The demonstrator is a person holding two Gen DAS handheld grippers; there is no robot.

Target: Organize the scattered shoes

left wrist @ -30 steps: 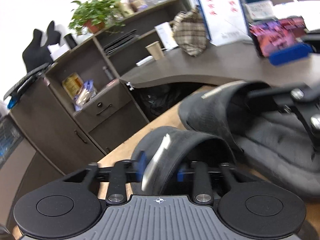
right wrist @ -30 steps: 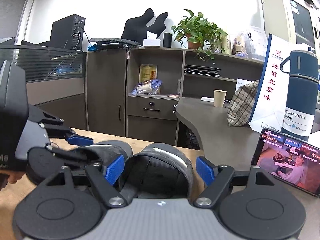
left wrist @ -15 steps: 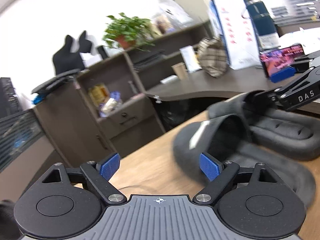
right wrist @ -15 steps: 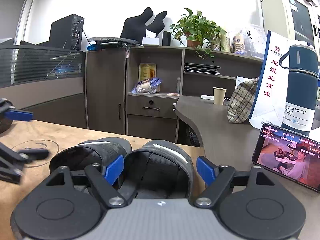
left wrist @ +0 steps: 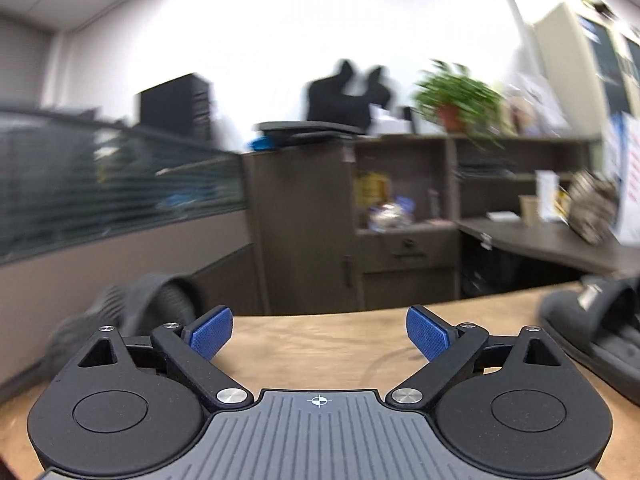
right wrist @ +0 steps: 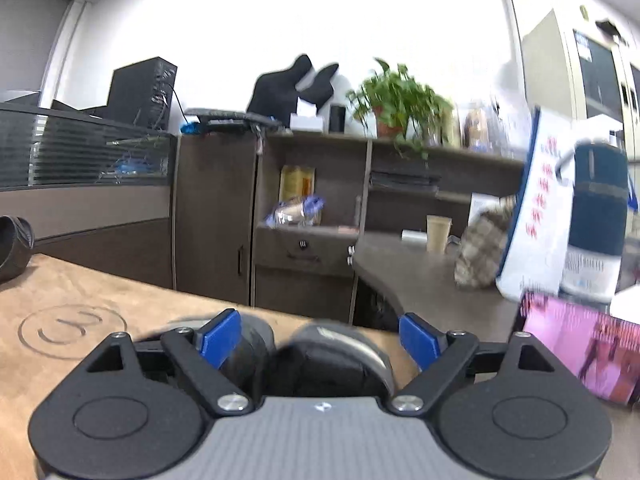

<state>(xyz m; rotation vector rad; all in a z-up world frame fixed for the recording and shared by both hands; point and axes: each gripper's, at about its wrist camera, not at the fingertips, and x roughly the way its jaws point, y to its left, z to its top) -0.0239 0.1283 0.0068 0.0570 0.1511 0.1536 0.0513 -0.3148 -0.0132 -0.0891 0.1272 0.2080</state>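
Bright, motion-blurred fisheye (corners dark)

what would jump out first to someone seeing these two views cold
Likely the open blue-padded right gripper low in the right wrist view, with two dark slippers side by side just beyond it on the wooden table. In the left wrist view the left gripper gapes over bare wood. The bright pink phone screen glows at far right.

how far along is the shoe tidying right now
Done: two dark slippers sit side by side on the wooden table. In hand: nothing; the left tool and right tool are both open, the right's fingers spread either side of the pair. Left: another dark shoe lies apart at the table's left edge.
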